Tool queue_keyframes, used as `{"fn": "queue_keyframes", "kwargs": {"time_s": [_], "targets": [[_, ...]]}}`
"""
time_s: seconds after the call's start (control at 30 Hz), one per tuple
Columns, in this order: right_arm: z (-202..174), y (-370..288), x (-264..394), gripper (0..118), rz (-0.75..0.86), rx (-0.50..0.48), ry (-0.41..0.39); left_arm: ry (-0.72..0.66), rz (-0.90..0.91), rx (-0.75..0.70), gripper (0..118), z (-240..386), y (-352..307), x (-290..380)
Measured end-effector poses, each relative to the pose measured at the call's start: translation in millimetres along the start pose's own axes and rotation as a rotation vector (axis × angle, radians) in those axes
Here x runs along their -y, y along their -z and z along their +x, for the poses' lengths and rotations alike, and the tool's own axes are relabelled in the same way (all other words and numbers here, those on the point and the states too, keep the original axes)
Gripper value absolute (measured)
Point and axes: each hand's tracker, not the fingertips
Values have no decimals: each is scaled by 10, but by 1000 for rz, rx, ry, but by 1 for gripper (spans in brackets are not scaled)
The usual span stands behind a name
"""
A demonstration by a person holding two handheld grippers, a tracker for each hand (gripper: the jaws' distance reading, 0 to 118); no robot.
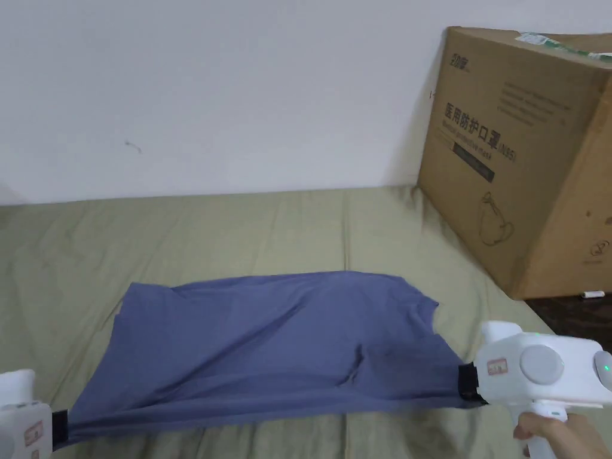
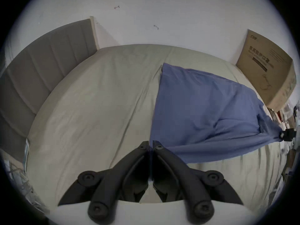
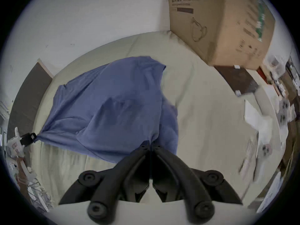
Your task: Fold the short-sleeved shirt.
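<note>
We record a blue short-sleeved shirt on a bed covered with a pale green sheet, the garment stretched between our two grippers along its near edge while its far part rests on the sheet. The left gripper sits at the near left of the head view; in the left gripper view its fingers are pressed together with the shirt's corner pinched between the tips. The right gripper, held by our right hand, sits at the near right; in the right gripper view its fingers are likewise closed tight on a bunched corner of the cloth. The fabric pulls taut into creases toward both held corners and sags slightly in the middle. We note a large cardboard box at the far right, standing at the bed's right edge against the white wall. A grey padded headboard rises at the left end of the bed in the left gripper view. A small white object lies on a dark surface just beside the box's near corner.
</note>
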Motion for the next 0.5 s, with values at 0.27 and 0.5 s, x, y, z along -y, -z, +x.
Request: {"fn": "queue_keyframes", "kwargs": {"time_s": [0.27,0.5], "targets": [[243,-691,1809,0,-108,1,57,59,-47,4,2,-371,-1087,1480],[341,-1087,2603,0,-124,-10,70,29,-56,20,2,-718,-1413,2090]]}}
